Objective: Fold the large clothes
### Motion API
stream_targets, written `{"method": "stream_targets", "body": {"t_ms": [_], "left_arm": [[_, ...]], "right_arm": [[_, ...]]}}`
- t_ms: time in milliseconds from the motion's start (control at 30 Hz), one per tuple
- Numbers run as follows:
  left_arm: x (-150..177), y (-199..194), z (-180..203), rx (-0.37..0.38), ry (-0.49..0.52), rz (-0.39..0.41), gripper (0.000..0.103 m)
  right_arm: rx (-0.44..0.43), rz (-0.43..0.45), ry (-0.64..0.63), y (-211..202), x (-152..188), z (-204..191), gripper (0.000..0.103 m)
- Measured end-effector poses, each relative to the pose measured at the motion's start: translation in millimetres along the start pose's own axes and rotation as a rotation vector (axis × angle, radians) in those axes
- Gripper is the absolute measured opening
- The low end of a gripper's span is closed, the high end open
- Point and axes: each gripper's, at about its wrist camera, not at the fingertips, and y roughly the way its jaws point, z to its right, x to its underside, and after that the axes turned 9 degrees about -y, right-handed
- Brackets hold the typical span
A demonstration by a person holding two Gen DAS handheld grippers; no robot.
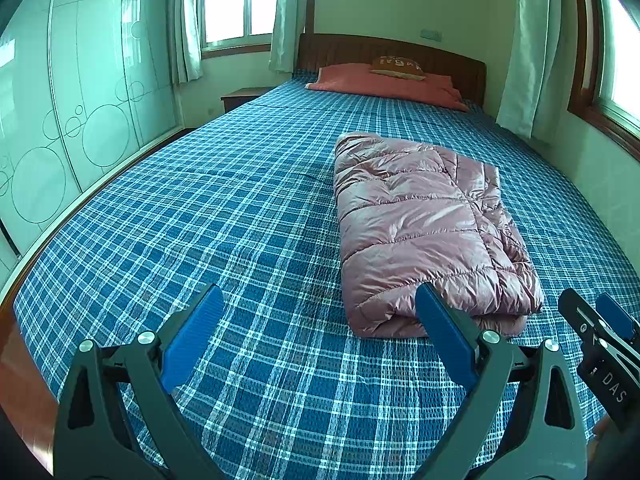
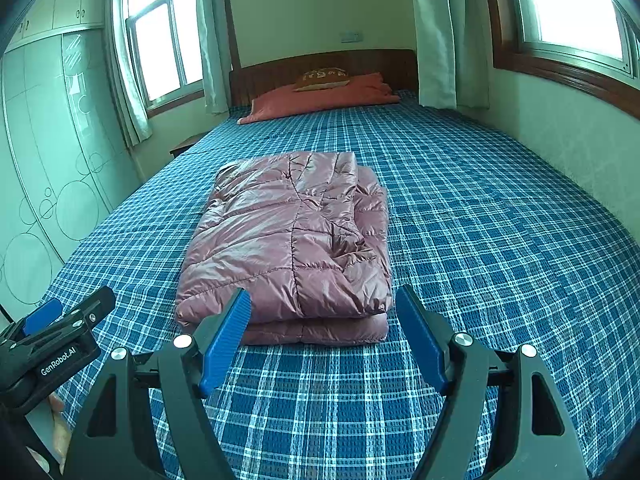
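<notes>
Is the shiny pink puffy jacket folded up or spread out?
Folded. The pink puffer jacket lies as a compact stacked rectangle on the plaid bedspread, layers visible at its near edge.

Both wrist views looked from low over the foot of the bed [image 1: 248, 208], facing its length toward the headboard [image 1: 392, 50] and pitched downward. The left view stood left of the folded jacket [image 1: 424, 224], which lay right of centre; the right view stood closer in line with it. They shared bed, jacket, pillow [image 2: 320, 96] and wardrobe [image 2: 52, 152]. Each caught the other gripper at its edge, apparently close alongside.
</notes>
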Motion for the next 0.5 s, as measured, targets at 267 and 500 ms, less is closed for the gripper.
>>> {"method": "stream_targets", "body": {"t_ms": [267, 500], "left_arm": [[2.9, 2.2, 0.0, -0.006, 0.001, -0.007, 0.097], [4.4, 3.3, -0.7, -0.007, 0.002, -0.012, 0.097]], "right_arm": [[-0.001, 0.001, -0.003, -0.2, 0.4, -1.3, 0.074], [-0.001, 0.000, -0.003, -0.2, 0.1, -1.8, 0.074]]}}
